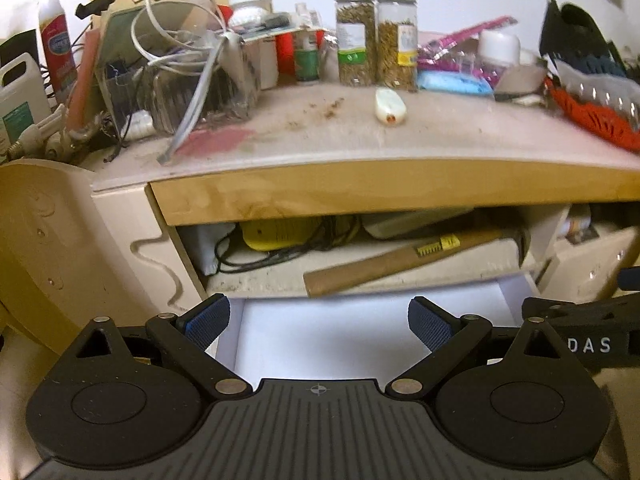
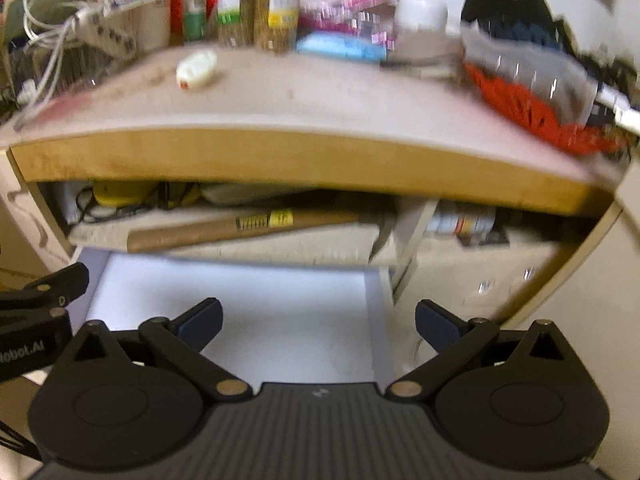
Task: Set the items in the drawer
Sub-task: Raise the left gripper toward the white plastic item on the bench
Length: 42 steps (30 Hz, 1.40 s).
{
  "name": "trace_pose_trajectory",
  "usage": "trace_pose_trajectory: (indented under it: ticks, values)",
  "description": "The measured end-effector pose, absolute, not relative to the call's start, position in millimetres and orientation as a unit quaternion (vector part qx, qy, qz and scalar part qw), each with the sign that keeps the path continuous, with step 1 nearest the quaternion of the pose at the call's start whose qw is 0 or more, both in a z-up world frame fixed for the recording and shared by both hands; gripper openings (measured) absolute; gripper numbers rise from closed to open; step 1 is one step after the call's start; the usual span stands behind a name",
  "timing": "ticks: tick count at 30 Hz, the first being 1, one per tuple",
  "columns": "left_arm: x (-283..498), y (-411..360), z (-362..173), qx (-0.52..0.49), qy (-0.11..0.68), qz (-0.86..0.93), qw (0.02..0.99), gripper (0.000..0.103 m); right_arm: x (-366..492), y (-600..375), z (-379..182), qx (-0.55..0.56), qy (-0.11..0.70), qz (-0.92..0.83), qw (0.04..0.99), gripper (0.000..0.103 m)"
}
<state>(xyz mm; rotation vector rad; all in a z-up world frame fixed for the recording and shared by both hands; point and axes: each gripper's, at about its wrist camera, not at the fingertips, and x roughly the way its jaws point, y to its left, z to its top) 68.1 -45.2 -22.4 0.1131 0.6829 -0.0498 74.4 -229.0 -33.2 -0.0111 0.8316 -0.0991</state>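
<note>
A white drawer (image 1: 360, 344) stands pulled out below the desk; its floor is bare, as the right wrist view (image 2: 260, 320) also shows. My left gripper (image 1: 319, 326) is open and empty above the drawer. My right gripper (image 2: 319, 324) is open and empty over the drawer's right side. A small white bottle (image 1: 389, 105) lies on its side on the desk top (image 1: 460, 128), also seen in the right wrist view (image 2: 196, 69). Two jars (image 1: 376, 38) stand behind it.
Clutter lines the back of the desk: a clear box with white cables (image 1: 188, 68), a blue pack (image 1: 452, 82), a red mat (image 1: 592, 120). The shelf under the desk top holds a cardboard tube (image 1: 400, 262) and a yellow device (image 1: 280, 232). A chair (image 1: 44, 248) stands left.
</note>
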Motion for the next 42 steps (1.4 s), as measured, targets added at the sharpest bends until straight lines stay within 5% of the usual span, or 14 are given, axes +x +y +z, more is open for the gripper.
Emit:
trace_pose_trajectory:
  ticks: [13, 42]
  values:
    - [65.7, -41.1, 4.5, 0.052, 0.266, -0.029, 0.962, 0.099, 64.0, -222.6, 13.3, -0.041, 0.275, -0.039, 0.960, 0.103]
    - [69.1, -34.9, 30.2, 0.033, 0.227, -0.046, 0.972, 0.099, 52.3, -234.7, 40.1, -0.008, 0.196, -0.060, 0.979, 0.103]
